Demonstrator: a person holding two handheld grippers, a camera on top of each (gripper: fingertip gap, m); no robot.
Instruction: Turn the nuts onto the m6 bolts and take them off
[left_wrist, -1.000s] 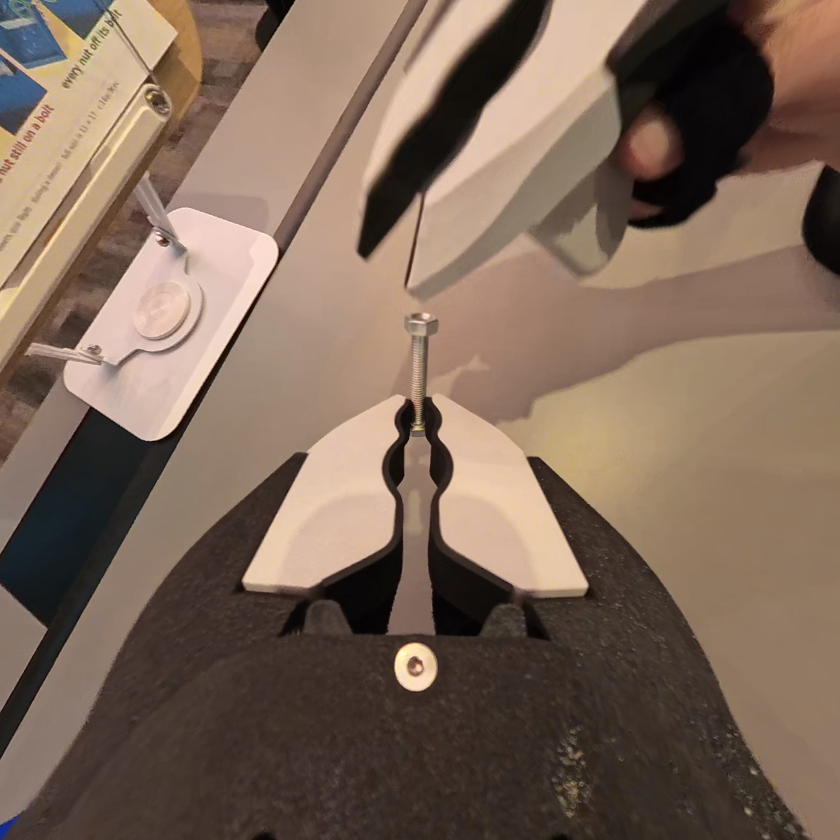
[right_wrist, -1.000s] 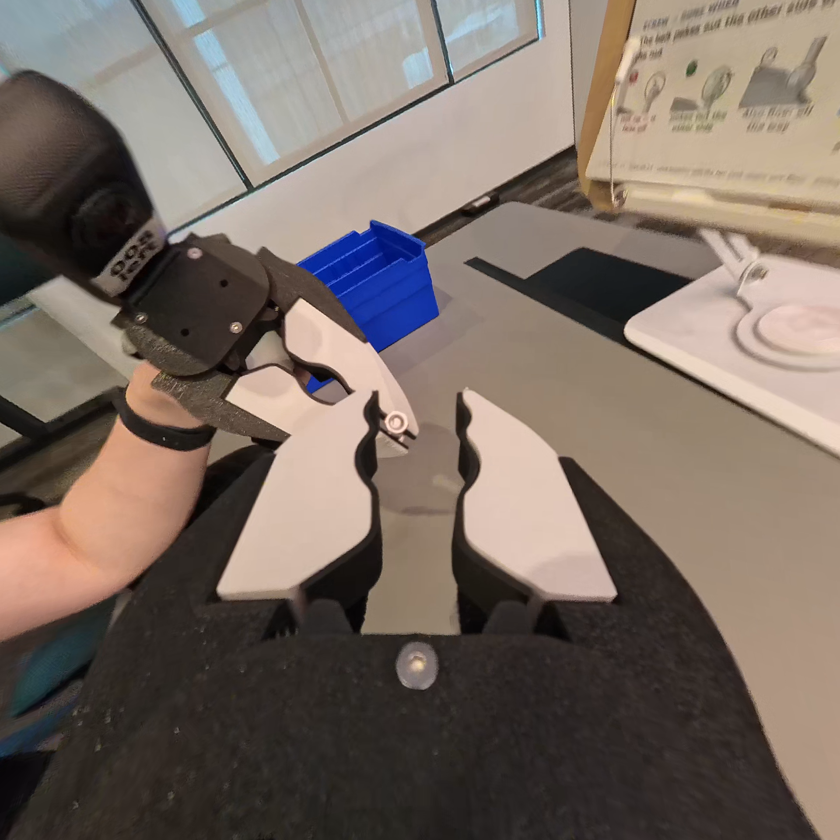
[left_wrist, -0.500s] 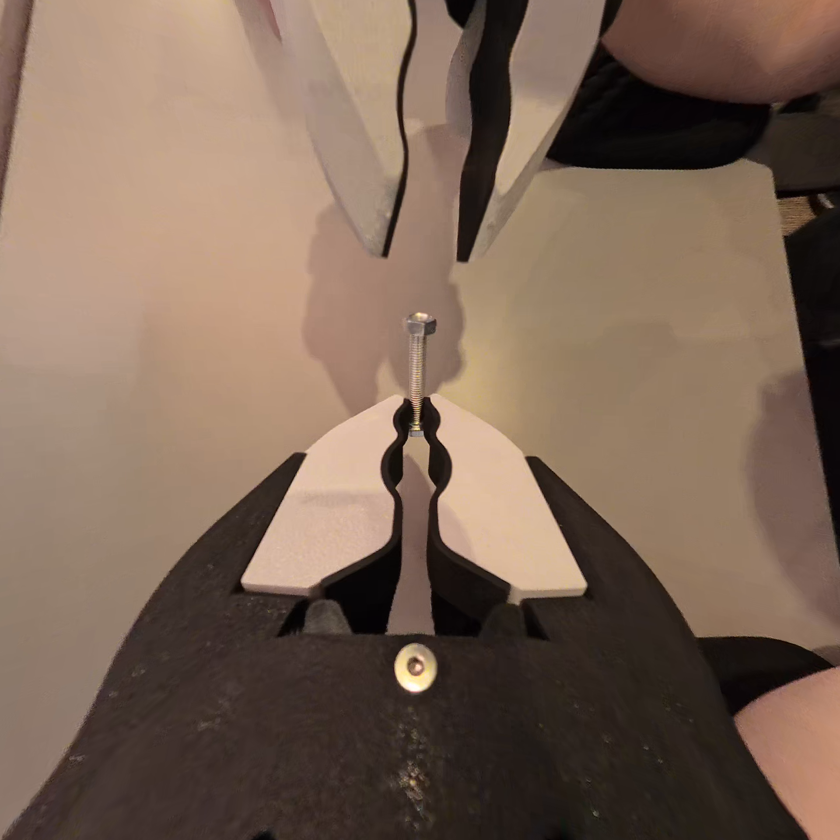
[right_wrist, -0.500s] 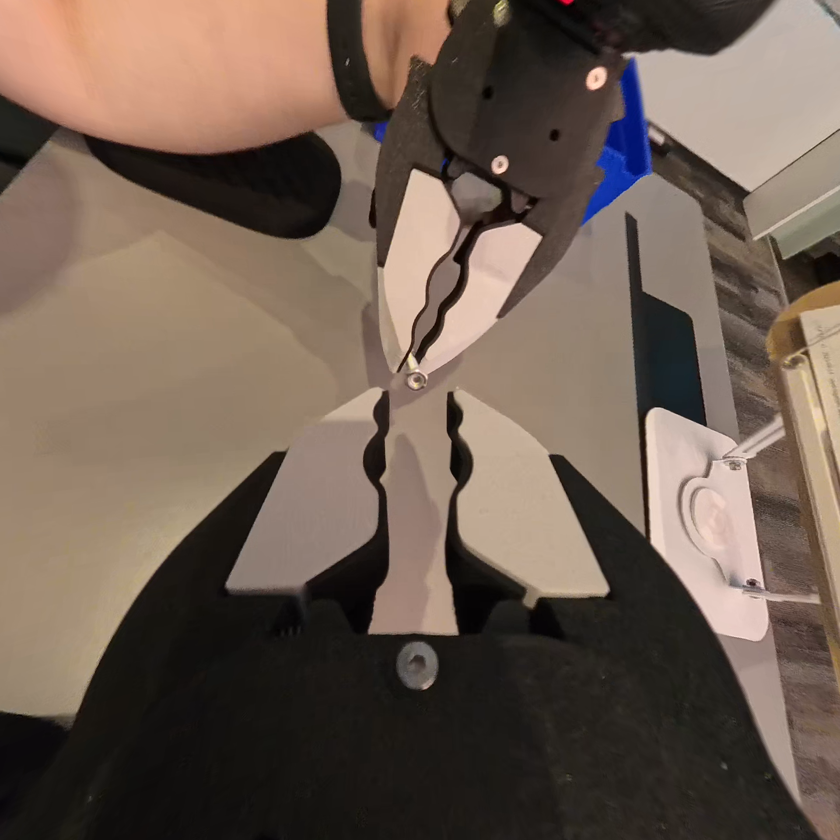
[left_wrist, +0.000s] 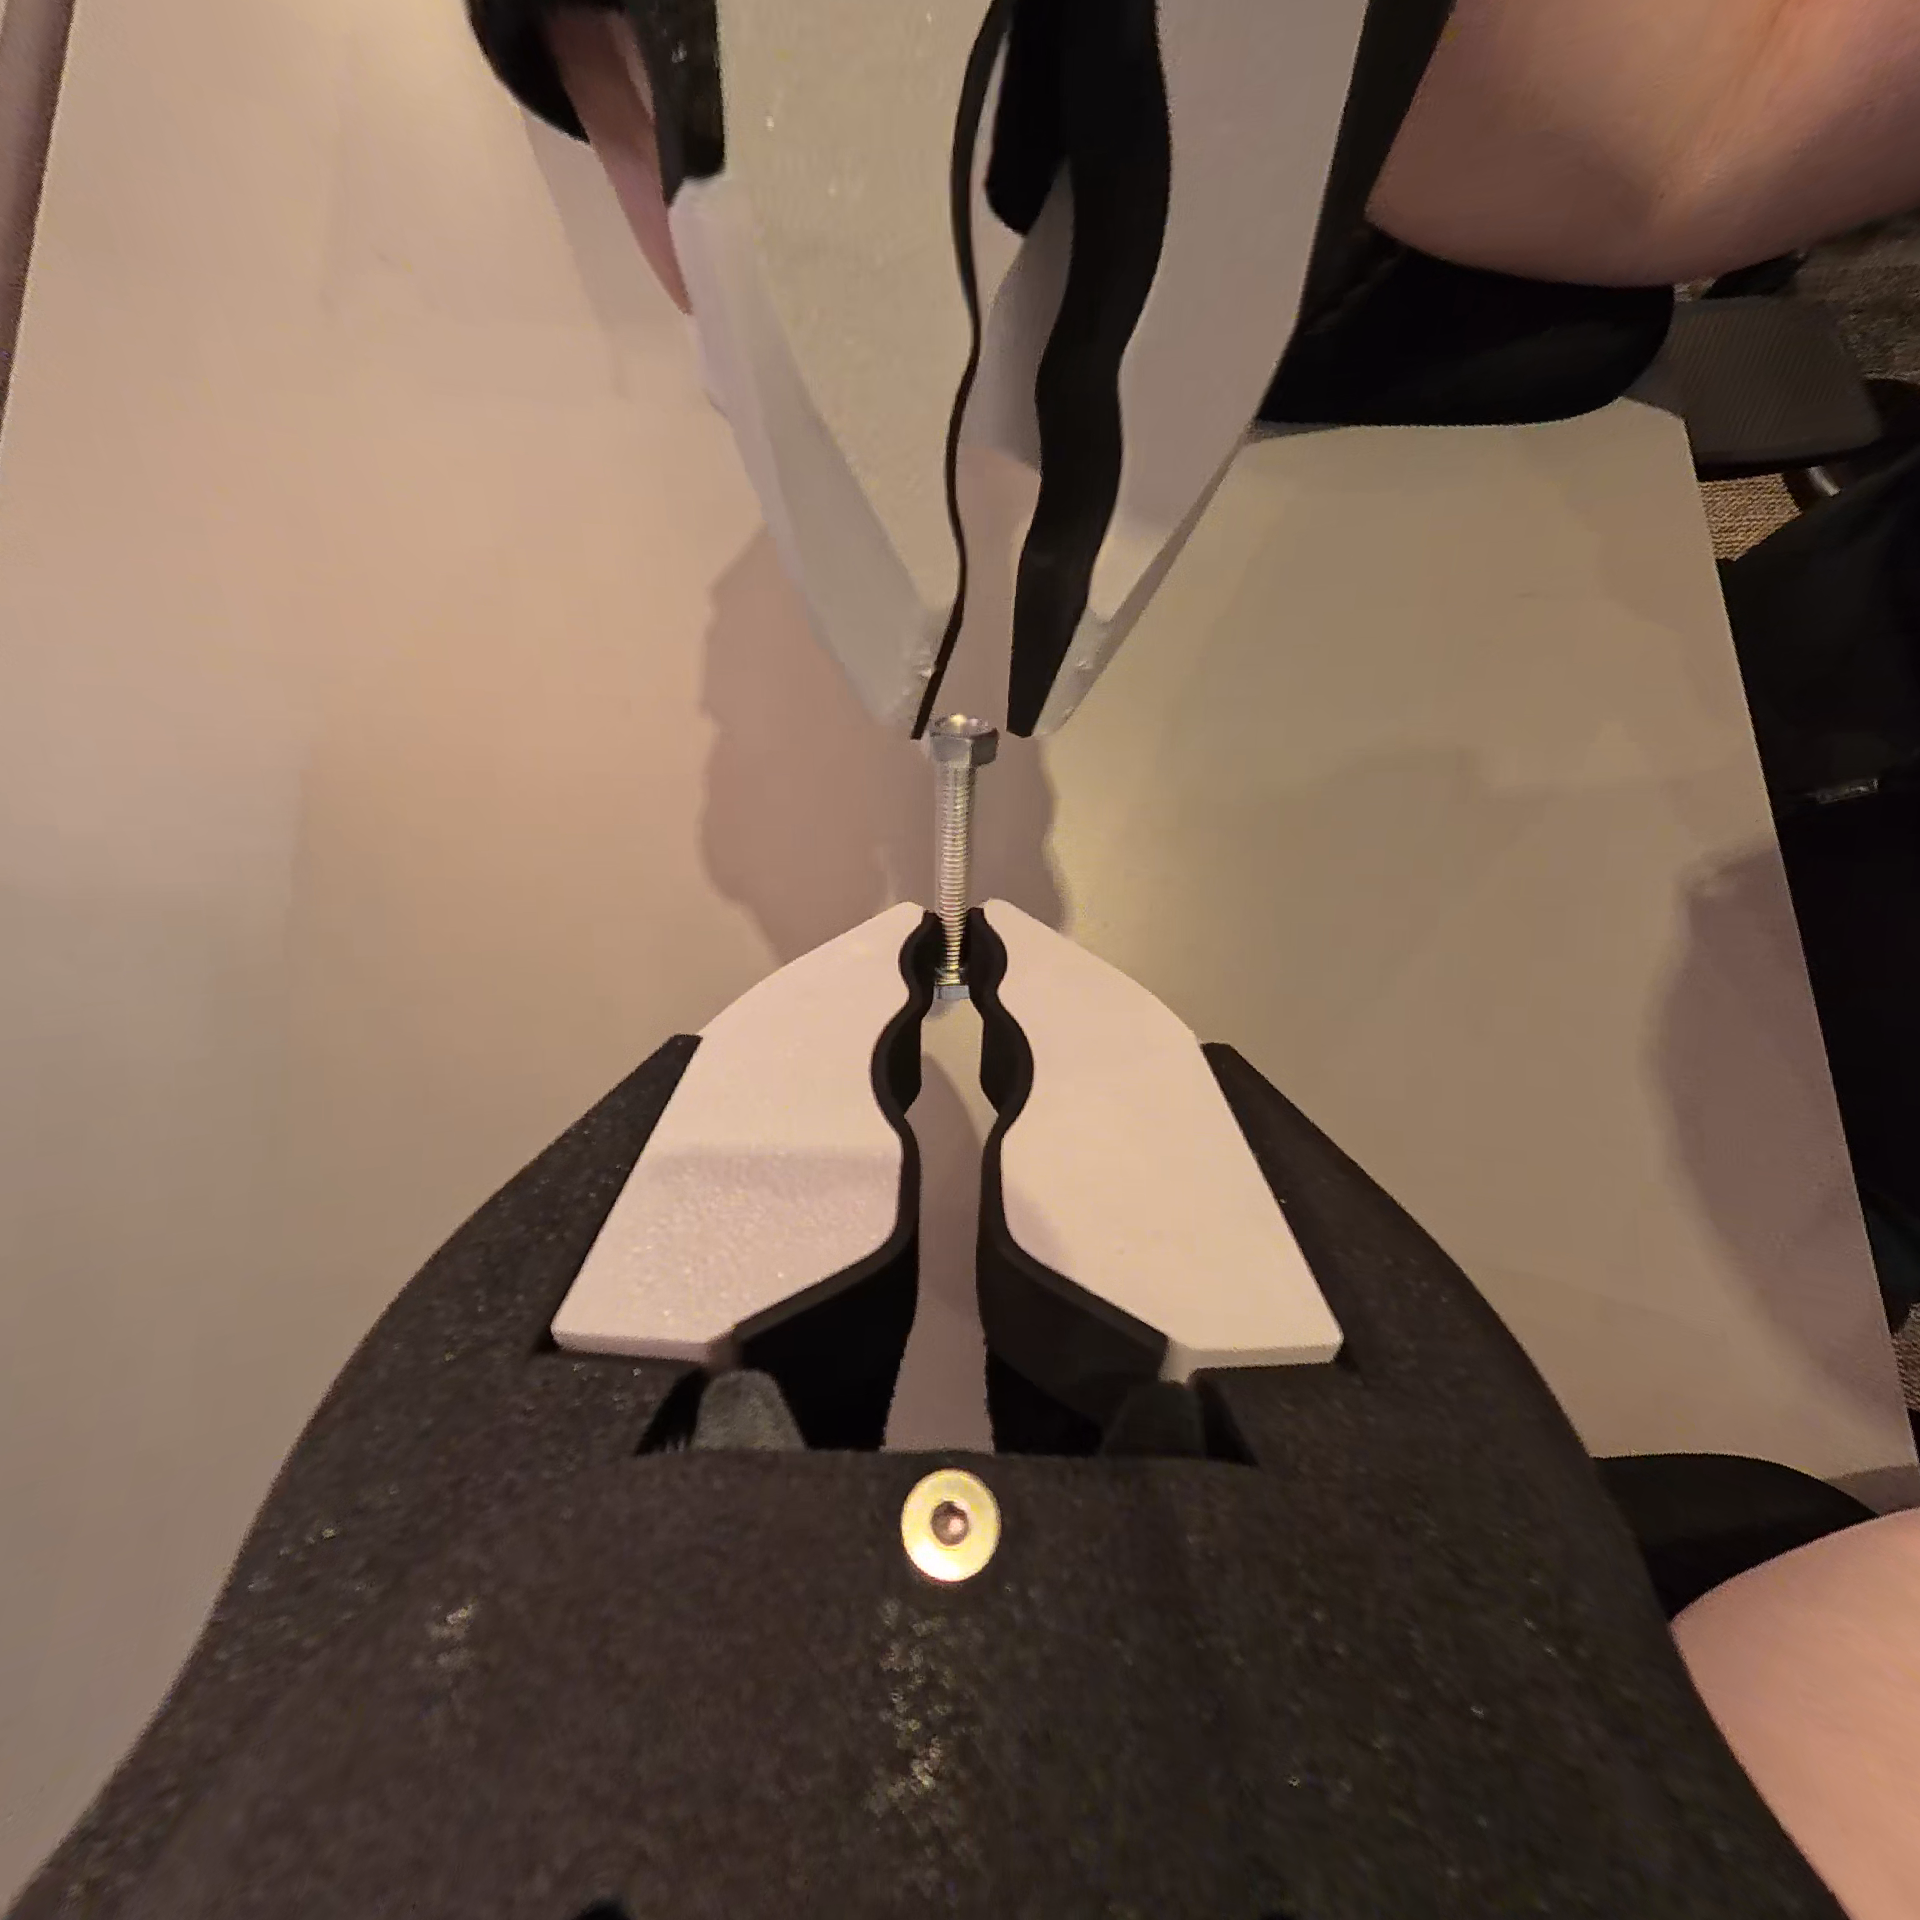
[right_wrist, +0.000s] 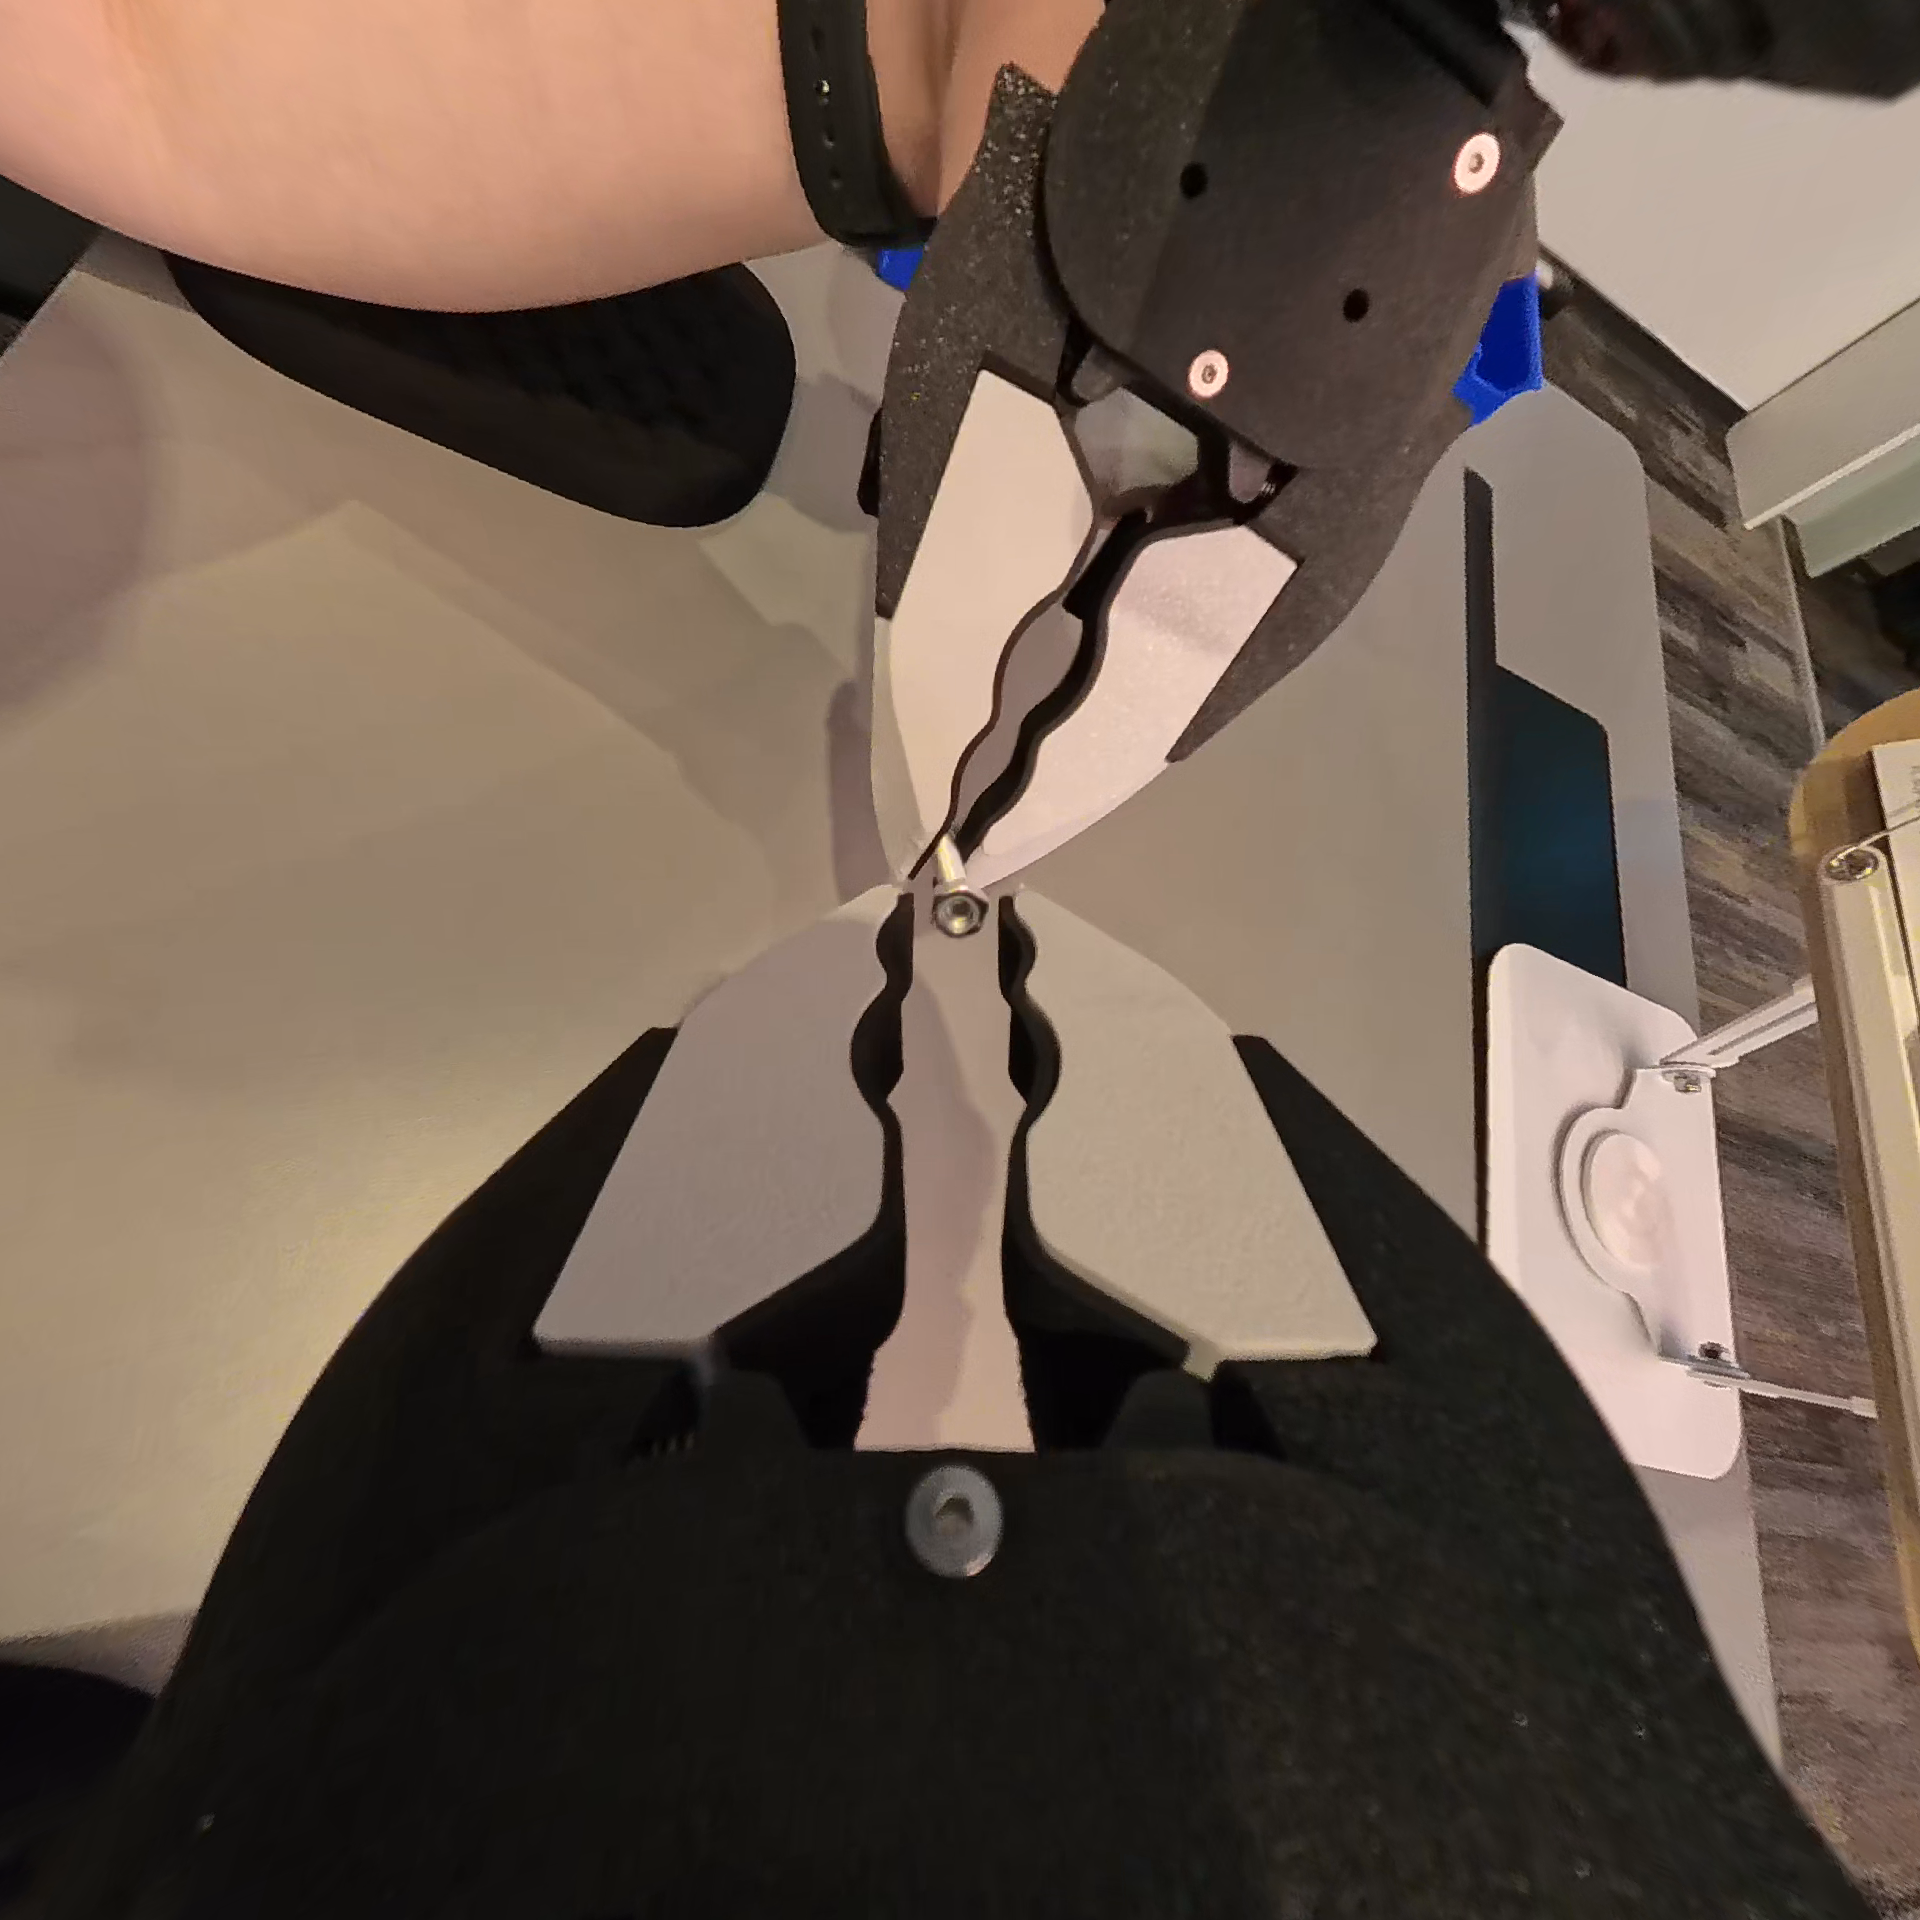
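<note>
A silver M6 bolt (left_wrist: 954, 831) points away from my left gripper (left_wrist: 951, 920), which is shut on its threaded end. A small nut (left_wrist: 950, 985) sits on that end, in the hollow just behind the fingertips. My right gripper (left_wrist: 971, 722) comes in from the far side, jaws slightly apart, its tips level with the hex head on either side. In the right wrist view the bolt head (right_wrist: 956, 914) faces me between the tips of my right gripper (right_wrist: 956, 896). The left gripper (right_wrist: 951, 847) holds the bolt from the far side. Both are held above the table (left_wrist: 312, 831).
A blue bin (right_wrist: 1501, 353) sits behind the left gripper. A white stand base (right_wrist: 1600, 1195) and a document board (right_wrist: 1870, 1039) are at the table's right edge. A person's arm (right_wrist: 416, 156) and a black chair back (right_wrist: 520, 395) are at the upper left. My hands' fingertips stand some 4 cm from each other.
Both grippers swung round to face each other tip to tip. The right gripper moved up to the bolt head and its jaws narrowed. The left gripper kept hold of the bolt.
</note>
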